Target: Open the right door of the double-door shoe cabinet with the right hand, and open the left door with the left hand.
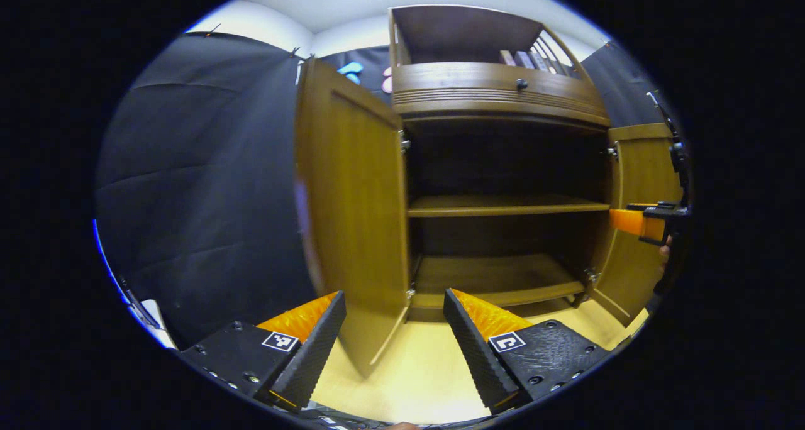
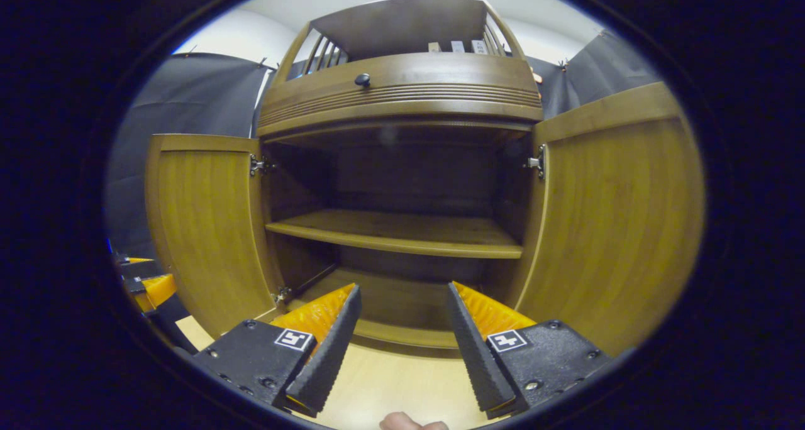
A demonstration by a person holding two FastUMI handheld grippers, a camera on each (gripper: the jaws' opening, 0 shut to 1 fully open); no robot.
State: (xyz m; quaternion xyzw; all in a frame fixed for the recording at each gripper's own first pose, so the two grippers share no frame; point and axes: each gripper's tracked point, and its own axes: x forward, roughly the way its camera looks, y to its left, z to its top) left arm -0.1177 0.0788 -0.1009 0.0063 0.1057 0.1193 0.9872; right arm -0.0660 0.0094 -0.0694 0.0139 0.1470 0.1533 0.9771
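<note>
The wooden shoe cabinet stands in front of me with both doors swung out. In the left gripper view the left door comes edge-on toward the camera. Its lower free corner sits between the spread fingers of my left gripper, which is open and not pressing on it. The right door stands open at the far right, with the right gripper beside it. In the right gripper view the left door and right door flank bare shelves. My right gripper is open and holds nothing.
Inside are a middle shelf and a bottom board, both bare. Above the doors is a drawer with a dark knob, and several books stand in the top rack. The floor is light wood. The left gripper shows at the far left.
</note>
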